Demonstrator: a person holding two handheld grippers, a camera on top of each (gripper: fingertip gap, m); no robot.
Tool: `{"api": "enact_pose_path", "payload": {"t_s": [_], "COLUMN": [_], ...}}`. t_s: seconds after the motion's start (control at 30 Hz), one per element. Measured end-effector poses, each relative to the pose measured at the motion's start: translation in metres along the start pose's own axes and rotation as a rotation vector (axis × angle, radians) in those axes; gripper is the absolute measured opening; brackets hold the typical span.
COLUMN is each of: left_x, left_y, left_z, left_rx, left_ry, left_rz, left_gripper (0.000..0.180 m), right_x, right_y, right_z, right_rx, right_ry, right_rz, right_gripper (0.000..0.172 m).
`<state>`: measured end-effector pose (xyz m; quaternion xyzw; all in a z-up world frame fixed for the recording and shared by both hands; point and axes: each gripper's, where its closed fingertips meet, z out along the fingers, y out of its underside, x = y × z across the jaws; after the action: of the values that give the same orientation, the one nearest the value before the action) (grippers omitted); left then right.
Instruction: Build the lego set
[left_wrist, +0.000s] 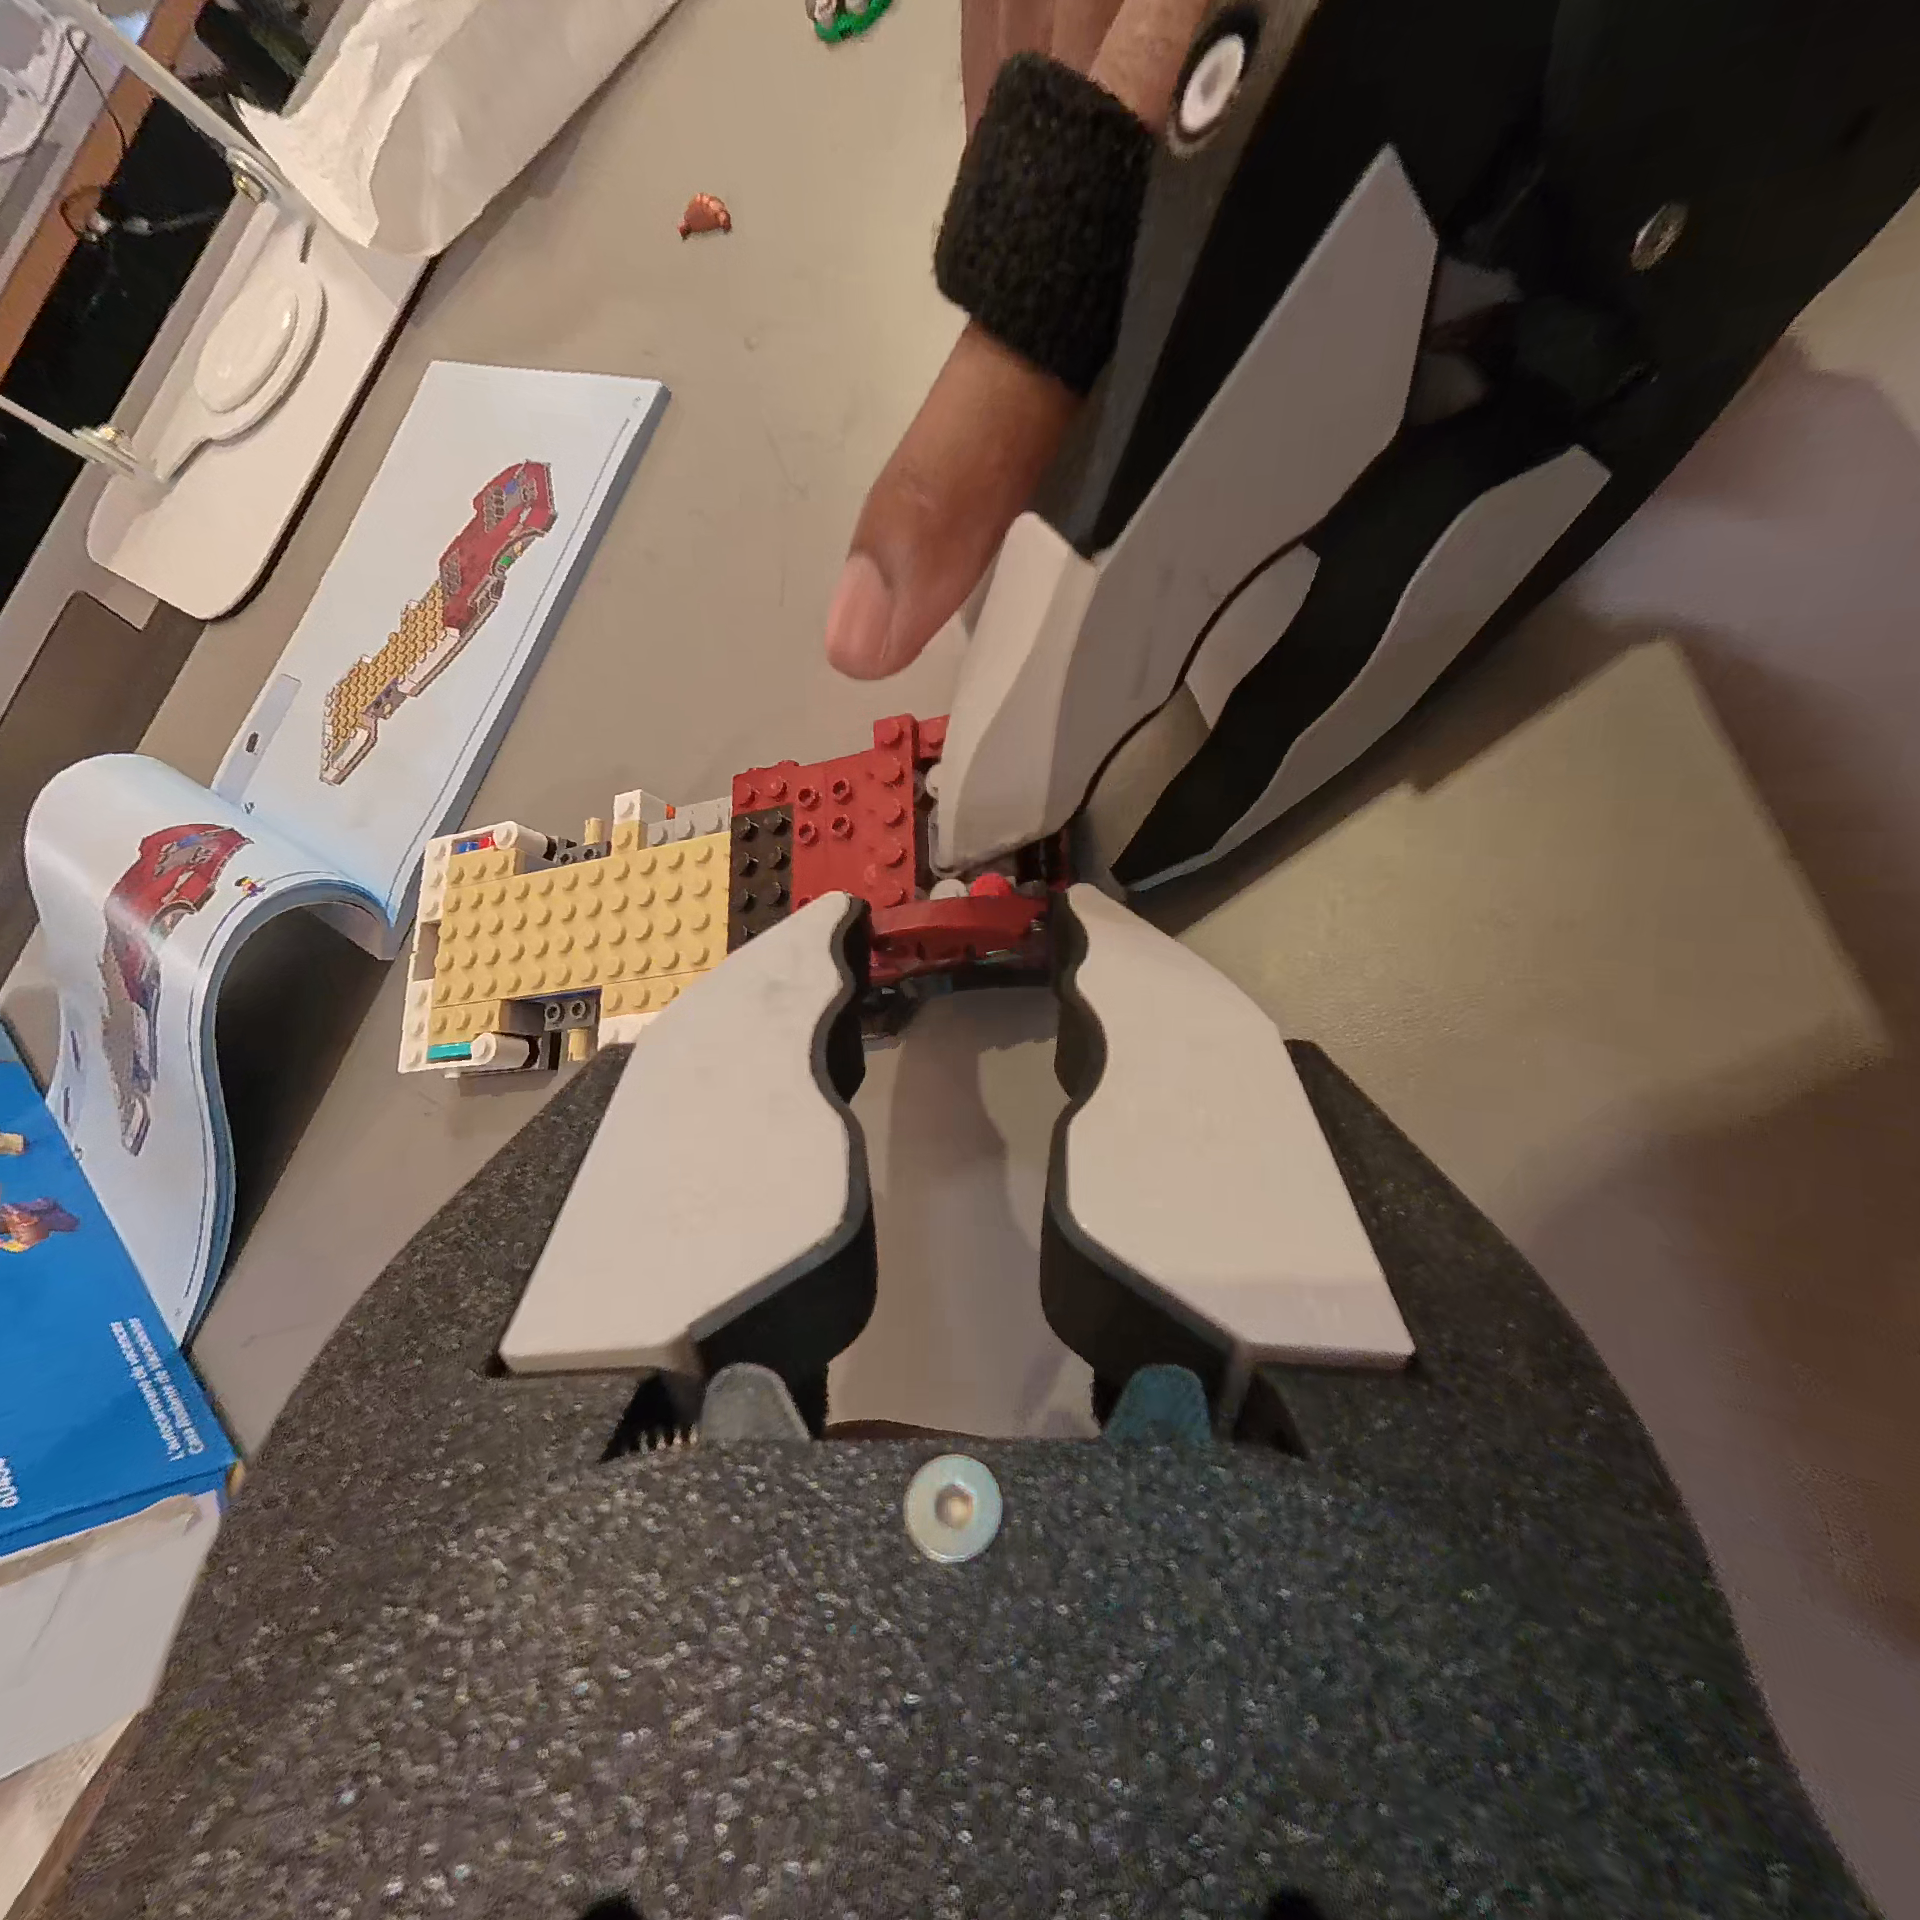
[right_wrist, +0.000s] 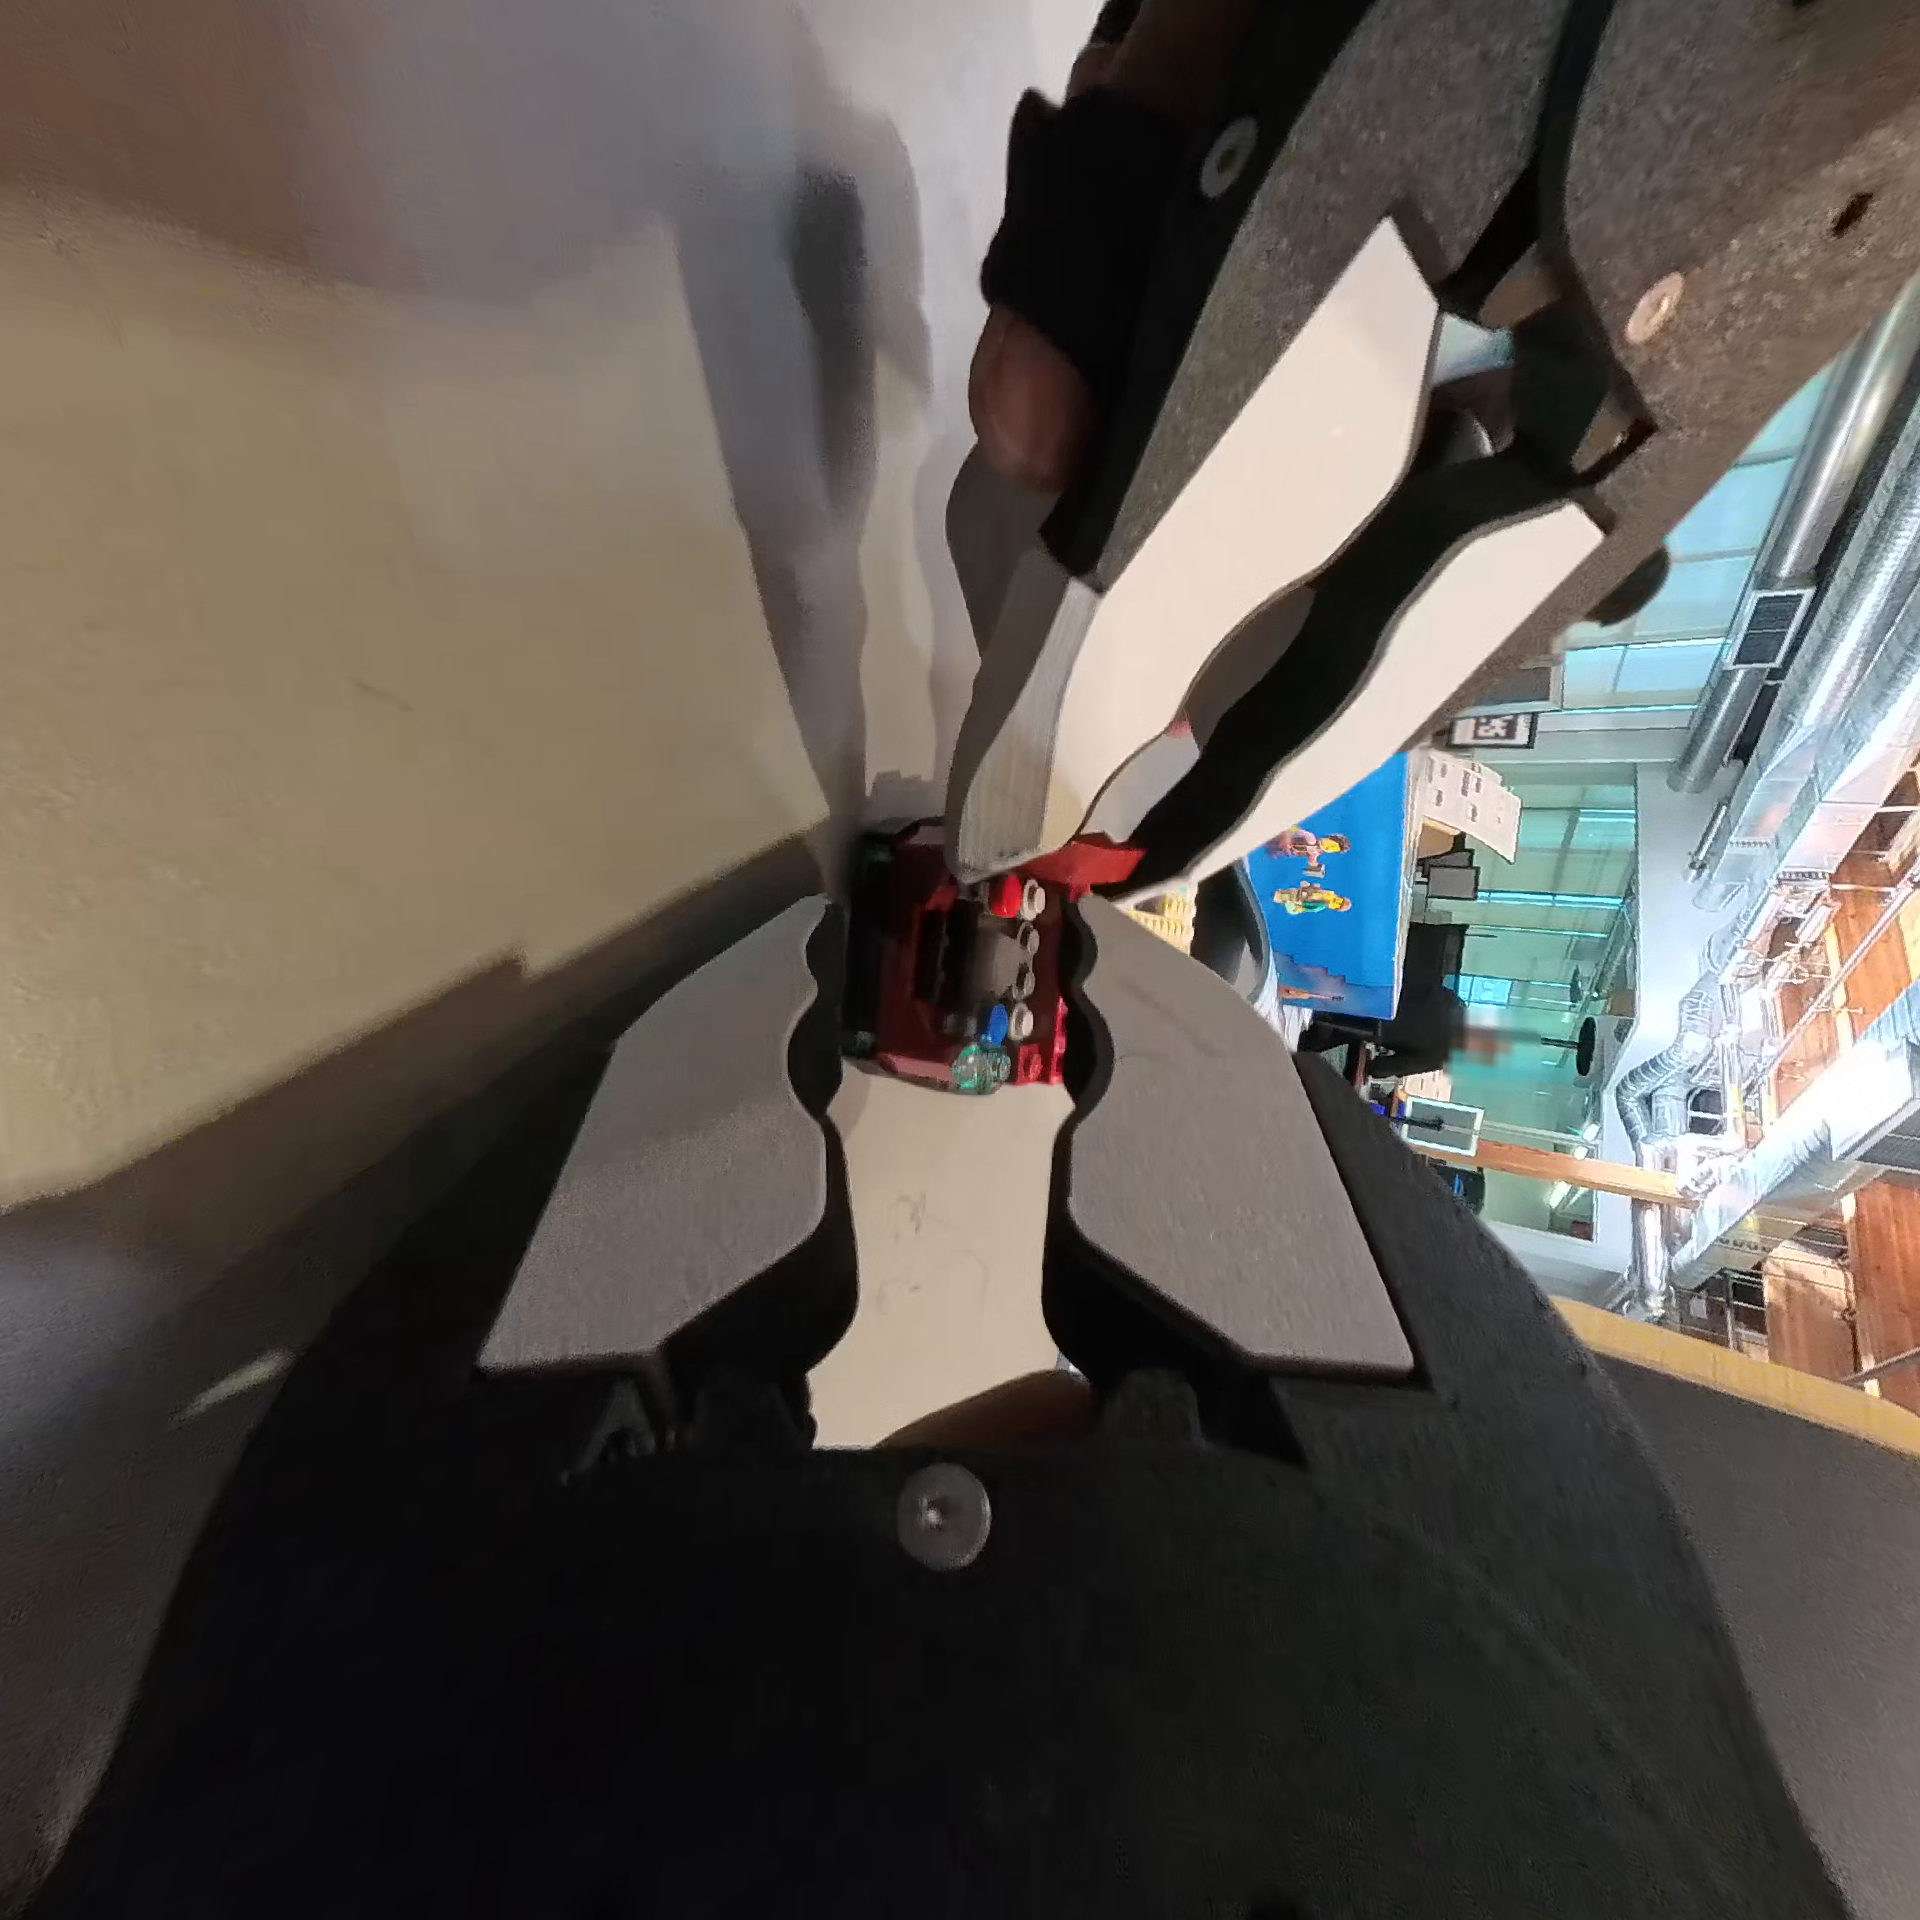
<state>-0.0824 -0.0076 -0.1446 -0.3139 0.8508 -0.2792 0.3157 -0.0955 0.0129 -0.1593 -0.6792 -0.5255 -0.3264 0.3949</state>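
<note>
A brick car model (left_wrist: 582, 914) with a tan studded deck and a dark red end (left_wrist: 831, 821) lies on the grey table (left_wrist: 1455, 1039). My left gripper (left_wrist: 961, 914) is shut on the dark red end, with both pads pressed against its sides. My right gripper (left_wrist: 1044, 868) comes in from the upper right, and its fingertips are on the same red end. In the right wrist view my right gripper (right_wrist: 951, 914) is shut on the red end (right_wrist: 935, 966), with studs and small red, blue and clear pieces between its pads. The left gripper (right_wrist: 1060, 862) grips there from above.
An open instruction booklet (left_wrist: 447, 582) lies left of the model, with a blue box (left_wrist: 73, 1351) at the near left. A white paper bag (left_wrist: 436, 104), a white flat stand (left_wrist: 239, 416) and a small brown piece (left_wrist: 707, 216) lie farther back. A person's finger (left_wrist: 935, 520) reaches beside the right gripper. The grippers are tip to tip, or close to it.
</note>
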Motion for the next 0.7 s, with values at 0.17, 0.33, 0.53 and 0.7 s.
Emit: {"api": "enact_pose_path", "payload": {"t_s": [0.17, 0.33, 0.53, 0.7], "left_x": [0.003, -0.002, -0.002, -0.002], "left_y": [-0.002, -0.003, -0.003, -0.003], "left_z": [0.000, 0.001, 0.003, 0.003], "left_rx": [0.104, 0.158, 0.184, 0.186], "left_ry": [0.051, 0.081, 0.127, 0.145], "left_rz": [-0.006, -0.014, -0.032, -0.034], "left_gripper": [0.033, 0.033, 0.034, 0.034], "right_x": [-0.001, -0.002, 0.000, 0.000], "right_y": [-0.003, -0.008, -0.009, -0.008], "right_z": [-0.005, -0.003, -0.003, -0.003], "right_rx": [0.028, 0.045, 0.049, 0.040], "right_ry": [-0.005, -0.029, -0.048, -0.053], "right_rz": [0.021, 0.015, 0.016, 0.015], "right_gripper": [0.040, 0.043, 0.045, 0.045]}}
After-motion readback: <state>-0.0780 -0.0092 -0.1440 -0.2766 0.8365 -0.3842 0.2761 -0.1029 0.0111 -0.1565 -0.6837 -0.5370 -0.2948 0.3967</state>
